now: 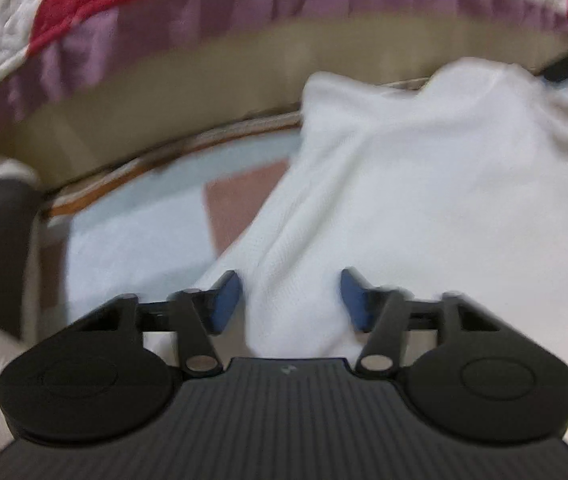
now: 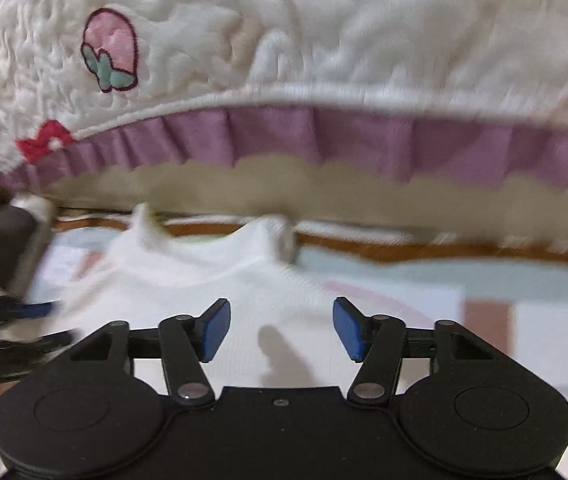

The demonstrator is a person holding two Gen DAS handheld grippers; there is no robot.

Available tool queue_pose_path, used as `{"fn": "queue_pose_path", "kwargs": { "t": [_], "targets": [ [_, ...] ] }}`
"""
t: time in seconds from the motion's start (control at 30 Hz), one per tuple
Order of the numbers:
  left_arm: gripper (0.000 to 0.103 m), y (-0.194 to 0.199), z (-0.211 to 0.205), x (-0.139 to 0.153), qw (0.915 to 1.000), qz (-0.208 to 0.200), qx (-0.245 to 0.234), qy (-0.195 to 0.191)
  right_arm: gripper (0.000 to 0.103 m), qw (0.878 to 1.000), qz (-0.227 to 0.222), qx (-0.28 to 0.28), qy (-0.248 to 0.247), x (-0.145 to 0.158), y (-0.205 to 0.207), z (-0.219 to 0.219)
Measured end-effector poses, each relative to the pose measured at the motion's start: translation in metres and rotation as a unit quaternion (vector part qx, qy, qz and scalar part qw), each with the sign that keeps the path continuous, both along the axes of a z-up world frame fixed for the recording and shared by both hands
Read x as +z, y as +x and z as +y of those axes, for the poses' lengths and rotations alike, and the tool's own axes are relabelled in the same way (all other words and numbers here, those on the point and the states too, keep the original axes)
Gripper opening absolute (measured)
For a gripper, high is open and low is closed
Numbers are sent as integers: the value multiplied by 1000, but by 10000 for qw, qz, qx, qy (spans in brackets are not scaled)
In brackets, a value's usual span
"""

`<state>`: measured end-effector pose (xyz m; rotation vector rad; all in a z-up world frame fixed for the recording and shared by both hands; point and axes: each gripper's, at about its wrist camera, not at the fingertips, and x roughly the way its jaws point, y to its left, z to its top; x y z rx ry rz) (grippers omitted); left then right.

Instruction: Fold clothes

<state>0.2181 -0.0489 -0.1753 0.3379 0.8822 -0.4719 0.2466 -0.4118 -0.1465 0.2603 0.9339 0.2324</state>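
Our left gripper [image 1: 290,300] stands with blue pads apart, a ridge of the white knit garment [image 1: 404,184] between them but not pinched. Our right gripper [image 2: 281,328] gapes too, over the same garment's hem side. It lies rumpled on the pale patchwork mat [image 2: 484,320], short of the quilted bedspread [image 2: 284,40]. Closing now risks pinching several layers, skewing any fold. We see no containers.

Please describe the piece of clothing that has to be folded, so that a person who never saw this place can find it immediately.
Find the quilted cream bedspread with its purple frill. Below it lies a mat of pale blue and pink patches. The white garment is spread on that mat under both open tools, the only plain white, unpatterned cloth there.
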Motion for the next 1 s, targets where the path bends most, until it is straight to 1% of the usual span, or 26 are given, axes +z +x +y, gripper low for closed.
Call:
{"fn": "queue_pose_path", "kwargs": {
  "t": [0.03,0.07,0.1,0.13,0.17,0.23,0.27,0.3,0.37,0.4,0.43,0.47,0.53,0.57,0.63,0.67,0.7,0.73,0.77,0.8,0.83,0.9,0.97,1.0],
  "targets": [
    [0,5,1,5,9998,-69,94,131,63,9998,88,43,186,-2,3,-5],
    [0,10,2,10,9993,-183,200,250,63,9998,48,74,182,-2,3,-7],
    [0,13,8,17,9975,-534,381,272,63,9998,8,106,180,-2,4,-8],
    [0,16,16,23,9954,-722,606,152,63,9996,-12,146,247,-3,5,-10],
    [0,20,25,27,9913,-870,986,73,63,9993,-31,185,313,-5,6,-12],
    [0,25,36,29,9769,-1340,1634,319,63,9990,13,197,404,-9,8,-13],
    [2,24,39,28,9765,-1320,1681,263,63,9988,35,204,449,-11,9,-14],
    [7,23,42,27,9770,-1263,1708,182,63,9985,58,247,485,-12,11,-15],
    [27,11,42,27,9851,-759,1522,-265,63,9977,80,240,630,-13,18,-13],
    [33,-2,38,28,9867,-749,1349,-505,63,9969,93,207,748,-13,22,-13],
    [44,-15,33,25,9879,-798,1204,-571,65,9951,127,135,972,-13,26,-15],
    [47,-26,25,21,9892,-804,1128,-470,70,9937,159,42,1110,-13,30,-15],
    [47,-42,11,9,9923,-734,961,-268,72,9928,290,-194,1145,-17,41,-11],
    [47,-43,9,4,9930,-666,928,-286,72,9921,354,-307,1160,-19,47,-9],
    [47,-45,4,-6,9944,-529,861,-320,72,9932,422,-322,1041,-26,56,2],
    [47,-46,1,-11,9949,-461,827,-338,72,9947,441,-210,910,-29,58,10],
    [47,-47,0,-15,9954,-396,794,-357,65,9959,459,-99,779,-31,59,18],
    [47,-47,0,-17,9957,-352,769,-389,14,9968,471,14,653,-34,60,26],
    [47,-47,1,-19,9959,-316,745,-416,11,9972,337,152,645,-31,58,32],
    [47,-48,2,-21,9959,-328,732,-412,11,9970,-5,212,738,-22,50,35],
    [47,-49,4,-20,9958,-366,737,-397,11,9932,-541,232,1007,-8,34,35],
    [47,-50,8,-19,9955,-442,751,-370,11,9874,-1294,592,694,16,-7,47],
    [47,-45,13,-15,9945,-506,816,-409,11,9740,-2020,958,370,39,-48,58],
    [47,-43,16,-13,9938,-491,870,-489,11,9713,-1930,1385,86,37,-64,72]
  ]
}}
